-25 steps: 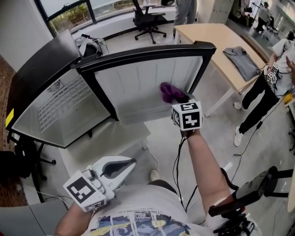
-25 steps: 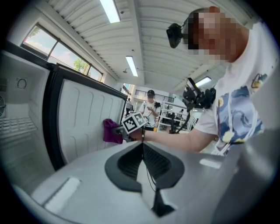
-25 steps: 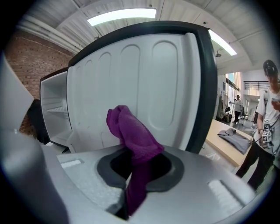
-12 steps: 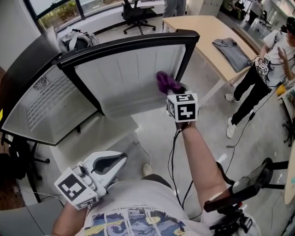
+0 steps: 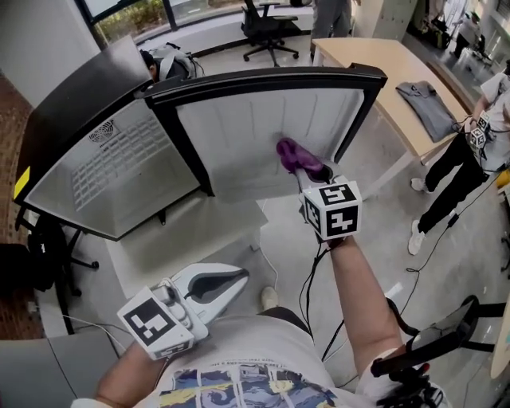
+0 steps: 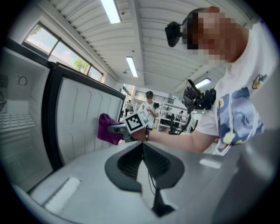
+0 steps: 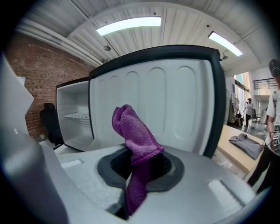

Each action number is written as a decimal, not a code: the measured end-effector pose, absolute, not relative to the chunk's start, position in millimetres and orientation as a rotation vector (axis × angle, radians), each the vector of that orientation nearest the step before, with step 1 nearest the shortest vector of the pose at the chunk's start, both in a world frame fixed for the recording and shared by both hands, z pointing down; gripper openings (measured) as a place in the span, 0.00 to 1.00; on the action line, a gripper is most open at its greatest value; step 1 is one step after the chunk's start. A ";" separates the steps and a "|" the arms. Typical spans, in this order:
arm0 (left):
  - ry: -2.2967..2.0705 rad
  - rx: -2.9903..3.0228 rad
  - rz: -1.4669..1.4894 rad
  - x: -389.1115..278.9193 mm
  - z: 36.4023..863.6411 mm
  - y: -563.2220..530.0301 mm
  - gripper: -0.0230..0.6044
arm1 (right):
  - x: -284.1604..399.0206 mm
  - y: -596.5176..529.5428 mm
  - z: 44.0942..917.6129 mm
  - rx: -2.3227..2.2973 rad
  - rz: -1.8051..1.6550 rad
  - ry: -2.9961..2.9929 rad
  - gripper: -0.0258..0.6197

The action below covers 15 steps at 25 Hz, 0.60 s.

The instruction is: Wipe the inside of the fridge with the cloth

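The fridge stands open. Its white compartment point(image 5: 111, 175) with wire shelves is at the left, and its door point(image 5: 255, 131) swings out in front of me. My right gripper point(image 5: 309, 170) is shut on the purple cloth point(image 5: 295, 156) and holds it against the lower right of the door's ribbed inner panel. In the right gripper view the cloth point(image 7: 133, 135) bunches up out of the right gripper point(image 7: 136, 162), with the door point(image 7: 175, 100) just behind it. My left gripper point(image 5: 233, 280) hangs low by my body, shut and holding nothing; the left gripper point(image 6: 142, 151) faces the cloth point(image 6: 107, 129).
A wooden table point(image 5: 374, 68) with a grey garment point(image 5: 430, 103) stands right of the door. A person point(image 5: 470, 155) stands at the far right. An office chair point(image 5: 267, 24) is behind the fridge. A black stand point(image 5: 430, 351) and a cable point(image 5: 307, 279) are near my right arm.
The cloth stays pressed to the door's inner panel and seems to have slid slightly left across it. My head view has swung. The left gripper has barely moved.
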<state>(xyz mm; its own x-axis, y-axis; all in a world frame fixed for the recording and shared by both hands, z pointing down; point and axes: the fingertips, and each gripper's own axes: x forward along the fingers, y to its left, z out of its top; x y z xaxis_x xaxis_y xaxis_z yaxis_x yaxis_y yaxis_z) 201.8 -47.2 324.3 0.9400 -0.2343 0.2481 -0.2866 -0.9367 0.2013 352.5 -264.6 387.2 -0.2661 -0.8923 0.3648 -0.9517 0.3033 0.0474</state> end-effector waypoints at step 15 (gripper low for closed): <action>-0.633 2.784 0.360 117.4 328.1 -56.6 0.05 | 195.1 -289.9 442.7 1.333 0.280 -2.429 0.12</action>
<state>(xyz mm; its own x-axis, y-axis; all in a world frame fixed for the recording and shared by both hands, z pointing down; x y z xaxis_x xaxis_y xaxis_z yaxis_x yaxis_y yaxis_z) 117.4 -56.6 328.1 0.8741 -0.3858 0.2952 -0.4510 -0.8703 0.1981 195.1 -289.9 442.7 -0.4931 -0.7737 0.3977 -0.8440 0.5364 -0.0029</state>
